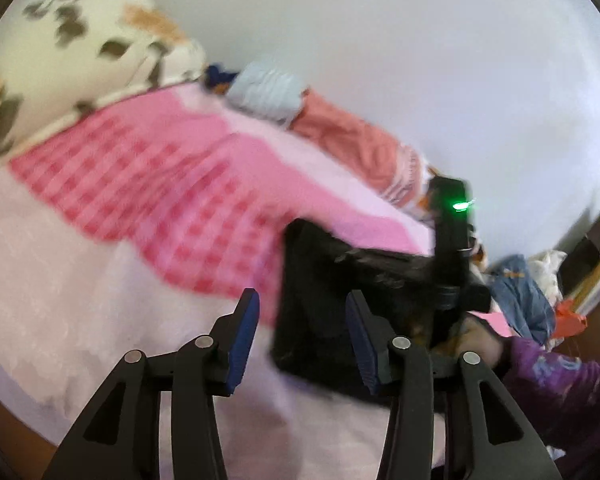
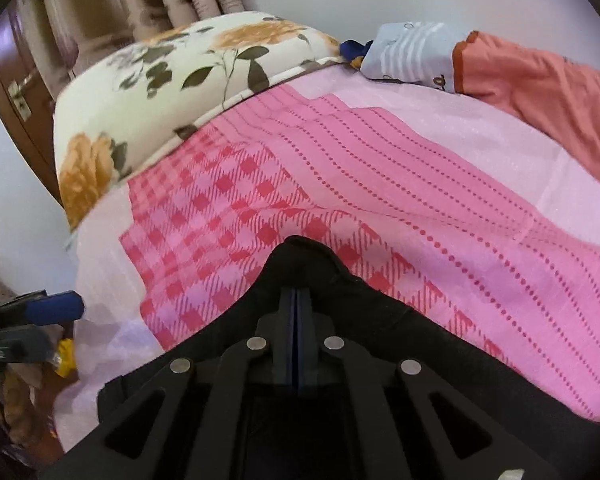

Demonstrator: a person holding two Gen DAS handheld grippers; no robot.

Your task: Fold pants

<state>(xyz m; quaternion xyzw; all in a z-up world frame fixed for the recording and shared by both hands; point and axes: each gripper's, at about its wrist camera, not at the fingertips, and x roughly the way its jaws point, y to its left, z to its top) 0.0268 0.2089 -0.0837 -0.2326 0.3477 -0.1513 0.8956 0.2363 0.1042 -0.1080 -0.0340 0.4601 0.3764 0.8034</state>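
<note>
Black pants (image 1: pixel 320 264) lie on a pink checked bedsheet (image 1: pixel 148 184). My left gripper (image 1: pixel 300 312) hovers just above the sheet at the pants' left edge, its blue pads apart and pressing on nothing. In the right wrist view my right gripper (image 2: pixel 296 296) is shut, and a fold of the black pants (image 2: pixel 380 320) humps up around its tips. The right gripper's black housing with a green light (image 1: pixel 452 216) stands over the pants' right side, held by a hand in a purple sleeve (image 1: pixel 560 376). A blue pad (image 2: pixel 54 307) of the left gripper shows at the far left.
A floral pillow (image 2: pixel 160 80) lies at the head of the bed. Folded light-blue (image 2: pixel 412 52) and orange (image 2: pixel 540 92) clothes sit along the wall side. A wooden door (image 2: pixel 16 92) and curtain stand left. A heap of clothes (image 1: pixel 520 296) lies beyond the bed's right end.
</note>
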